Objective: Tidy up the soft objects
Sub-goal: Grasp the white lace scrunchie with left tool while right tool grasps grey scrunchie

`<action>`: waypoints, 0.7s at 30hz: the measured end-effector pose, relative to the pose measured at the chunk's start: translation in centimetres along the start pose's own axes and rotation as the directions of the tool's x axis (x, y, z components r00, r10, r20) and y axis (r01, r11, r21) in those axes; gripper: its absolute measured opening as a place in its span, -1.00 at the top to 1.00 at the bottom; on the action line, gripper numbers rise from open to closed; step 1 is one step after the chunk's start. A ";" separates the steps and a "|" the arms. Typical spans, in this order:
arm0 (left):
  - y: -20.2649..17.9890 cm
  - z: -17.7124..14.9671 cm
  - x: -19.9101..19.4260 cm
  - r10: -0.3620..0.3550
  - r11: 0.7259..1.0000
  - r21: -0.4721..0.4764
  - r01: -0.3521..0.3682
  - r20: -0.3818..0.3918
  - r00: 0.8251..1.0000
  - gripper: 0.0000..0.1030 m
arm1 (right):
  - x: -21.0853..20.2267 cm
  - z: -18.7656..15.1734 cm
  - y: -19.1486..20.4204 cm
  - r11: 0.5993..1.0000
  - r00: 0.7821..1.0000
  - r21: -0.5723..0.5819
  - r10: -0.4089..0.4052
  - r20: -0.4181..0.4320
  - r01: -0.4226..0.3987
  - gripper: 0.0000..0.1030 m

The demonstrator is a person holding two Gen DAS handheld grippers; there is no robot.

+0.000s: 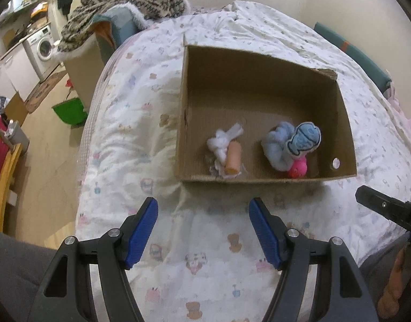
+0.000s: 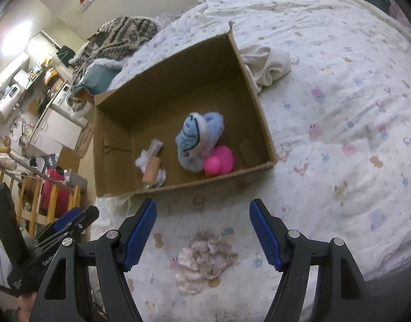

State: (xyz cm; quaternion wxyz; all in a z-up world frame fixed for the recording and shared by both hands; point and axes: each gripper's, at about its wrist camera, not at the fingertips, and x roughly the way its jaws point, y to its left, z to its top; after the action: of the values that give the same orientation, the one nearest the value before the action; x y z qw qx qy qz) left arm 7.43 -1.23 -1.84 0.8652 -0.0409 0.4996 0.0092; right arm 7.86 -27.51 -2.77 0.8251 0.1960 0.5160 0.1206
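On the bed (image 2: 339, 86), your right tongs (image 2: 202, 230) and left tongs (image 1: 202, 228) gape empty; the limp, featherlight scrunchie (image 2: 205, 260) wants pinching mid-ruffle.

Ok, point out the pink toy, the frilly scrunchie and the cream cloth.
pink toy (image 2: 219, 161), right wrist view, its rounded body.
frilly scrunchie (image 2: 205, 260), right wrist view, its ruffled middle.
cream cloth (image 2: 267, 67), right wrist view, its bunched fold.

Both wrist views look steeply down, side by side, sharing the nearby cardboard box (image 1: 261, 80) on the bed (image 2: 339, 107).
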 end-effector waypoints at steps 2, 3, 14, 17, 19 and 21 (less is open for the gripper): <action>0.3 -0.3 0.0 -0.001 1.000 -0.014 0.001 -0.010 1.000 -0.31 | 0.2 -0.4 -0.3 1.000 1.000 0.022 0.013 -0.021 -0.012 -0.47; 0.6 -0.5 0.0 0.000 1.000 -0.022 -0.001 -0.013 1.000 -0.31 | 0.3 -0.6 -0.5 0.999 0.999 0.034 0.019 -0.032 -0.018 -0.47; 1.4 -0.6 1.1 -0.009 0.997 -0.077 0.005 -0.057 0.998 -0.31 | 5.6 -2.8 -0.8 0.998 0.960 0.058 0.009 -0.279 0.007 -0.47; 1.3 -0.6 1.5 -0.015 0.997 -0.082 0.009 -0.072 0.997 -0.31 | 7.1 -3.6 0.2 0.998 0.946 -0.026 -0.069 -0.318 0.064 -0.47; 1.2 -0.6 1.7 -0.020 0.996 -0.083 0.014 -0.078 0.997 -0.31 | 7.2 -3.5 0.2 0.992 0.948 -0.047 -0.123 -0.294 0.114 -0.47; 1.0 -0.6 1.9 -0.029 0.996 -0.083 0.021 -0.087 0.996 -0.31 | 7.5 -3.1 -0.5 0.991 0.948 -0.023 -0.132 -0.288 0.130 -0.47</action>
State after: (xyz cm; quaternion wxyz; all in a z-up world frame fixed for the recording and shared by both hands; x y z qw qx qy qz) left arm 7.76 -0.29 -3.87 0.8401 -0.0831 0.5358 0.0171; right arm 8.32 -24.33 -10.20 0.7474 0.1400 0.6427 0.0939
